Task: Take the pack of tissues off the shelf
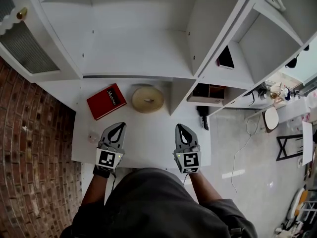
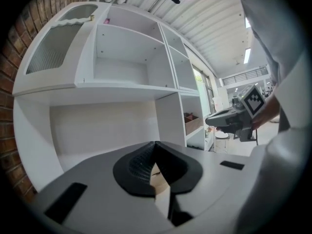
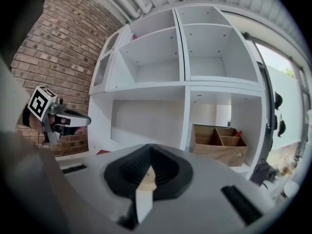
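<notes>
The person is holding both grippers side by side low in the head view, above the front of the white surface (image 1: 148, 143). The left gripper (image 1: 120, 126) is sitting lower left of centre and the right gripper (image 1: 180, 127) lower right of centre, both pointing up the frame toward the white shelf unit (image 1: 138, 48).

Each gripper is clenched on nothing. In the left gripper view the dark pads of the left gripper (image 2: 155, 146) are meeting at their tips with only a pale sliver showing behind them, and in the right gripper view the right gripper (image 3: 148, 149) is showing the same closed, empty state.

The pack of tissues (image 1: 106, 101) — a flat red packet with white print — is lying just above the left gripper in the head view, at the back of the surface under the lowest shelf board, well clear of both grippers. Just to its right a round tan disc (image 1: 147, 99) is resting on the same surface, apart from the pack.

A wooden divided box (image 3: 219, 141) is sitting in the lower right compartment of the right gripper view. A brick wall (image 1: 29, 148) is filling the left edge of the head view.
</notes>
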### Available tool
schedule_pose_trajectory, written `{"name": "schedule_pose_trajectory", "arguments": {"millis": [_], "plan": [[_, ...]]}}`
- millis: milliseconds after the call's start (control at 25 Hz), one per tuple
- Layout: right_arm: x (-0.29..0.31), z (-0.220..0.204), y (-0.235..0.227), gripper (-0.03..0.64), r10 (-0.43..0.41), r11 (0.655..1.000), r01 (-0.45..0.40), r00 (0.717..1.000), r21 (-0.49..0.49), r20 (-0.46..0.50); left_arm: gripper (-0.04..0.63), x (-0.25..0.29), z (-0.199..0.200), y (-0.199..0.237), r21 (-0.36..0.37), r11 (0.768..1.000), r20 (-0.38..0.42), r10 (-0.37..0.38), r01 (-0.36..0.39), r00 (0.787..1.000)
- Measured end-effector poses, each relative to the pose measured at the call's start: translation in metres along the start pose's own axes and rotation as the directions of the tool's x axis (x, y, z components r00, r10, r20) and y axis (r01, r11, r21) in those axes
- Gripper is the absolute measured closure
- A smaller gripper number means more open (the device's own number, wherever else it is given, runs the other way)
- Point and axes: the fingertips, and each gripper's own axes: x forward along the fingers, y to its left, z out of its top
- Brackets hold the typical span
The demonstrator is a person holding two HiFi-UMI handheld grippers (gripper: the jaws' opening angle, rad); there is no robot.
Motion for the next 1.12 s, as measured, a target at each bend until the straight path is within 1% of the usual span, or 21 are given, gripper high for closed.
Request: {"name": "schedule_pose_trajectory", "arguments": {"millis": [80,160,240,360,480,560,720,1120], "plan": [[-0.002,-0.001,0.001,0.617,0.005,1.000,-0.005,1.000,0.001,-0.003,0.595,-0.003,-0.003,0.000,-0.009,1.000,-0.003,0.006,-0.006,1.000],[-0.003,-0.001,0.002,0.617,0.009,1.000,-0.009,1.000,0.006,-0.002,0.595,-0.004,0.000,-0.001,0.001,1.000,-0.010,0.004,-0.004,1.000],[-0.003,0.001,0.002,0.617,0.009,1.000,-0.009,1.000,0.008,0.003,0.595,-0.004,0.000,-0.003,-0.015,1.000,-0.008,-0.002,0.002,1.000],[-0.002,0.003,0.003,0.617,0.012,1.000,-0.012,1.000,0.004,0.010,0.595,-0.004,0.002,-0.002,0.000,1.000,-0.012,0.007,-0.007,1.000],[-0.002,0.004,0.003,0.617,0.017,1.000,-0.017,1.000,0.004,0.009,0.595,-0.004,-0.002,-0.003,-0.016,1.000,0.010,0.007,-0.006,1.000],[-0.002,0.003,0.003,0.617,0.018,1.000,-0.018,1.000,0.004,0.006,0.595,-0.004,0.000,-0.003,-0.012,1.000,0.016,0.004,-0.004,1.000],[-0.001,-0.001,0.004,0.617,0.023,1.000,-0.023,1.000,0.004,-0.002,0.595,-0.005,-0.002,-0.004,-0.025,1.000,-0.002,0.002,-0.002,1.000],[-0.001,-0.003,0.005,0.617,0.029,1.000,-0.029,1.000,0.000,-0.007,0.595,-0.005,-0.010,-0.006,-0.023,1.000,-0.014,0.002,-0.003,1.000]]}}
